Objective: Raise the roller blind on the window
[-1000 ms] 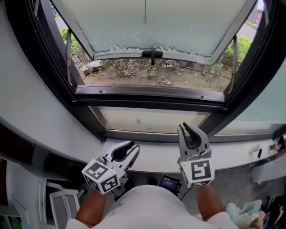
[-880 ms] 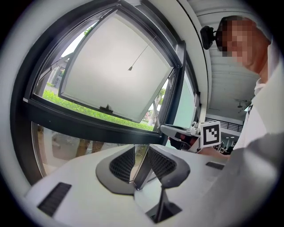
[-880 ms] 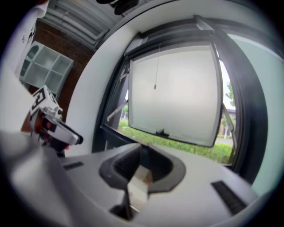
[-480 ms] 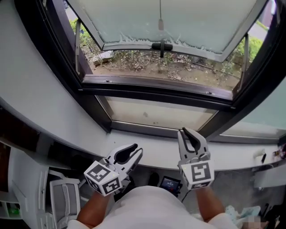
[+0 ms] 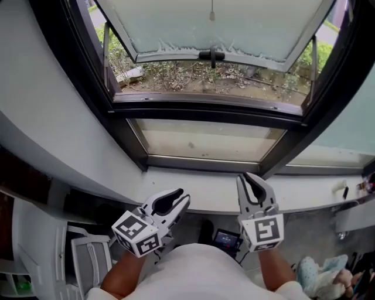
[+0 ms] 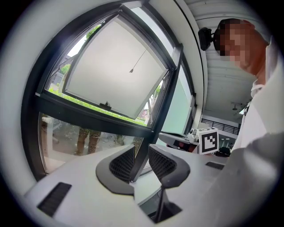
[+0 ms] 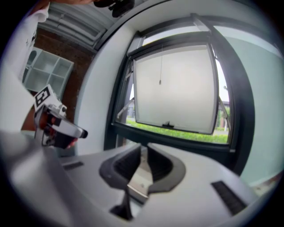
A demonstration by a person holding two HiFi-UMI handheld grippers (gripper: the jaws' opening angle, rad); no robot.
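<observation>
Roller blind pull cord (image 5: 212, 13): thin string with a small tapered end, hanging far, top centre, before the frosted window pane (image 5: 258, 29) in a dark frame (image 5: 205, 112). Left gripper (image 5: 182, 195), near left: ribbed jaws spread, empty. Right gripper (image 5: 247, 177), near right: jaws narrowly parted, empty.

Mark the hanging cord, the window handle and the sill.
Cord (image 7: 161, 62): right gripper view, mid-length.
Handle (image 5: 211, 56): head view, middle of the black bar.
Sill (image 5: 211, 194): head view, bare white top.
</observation>
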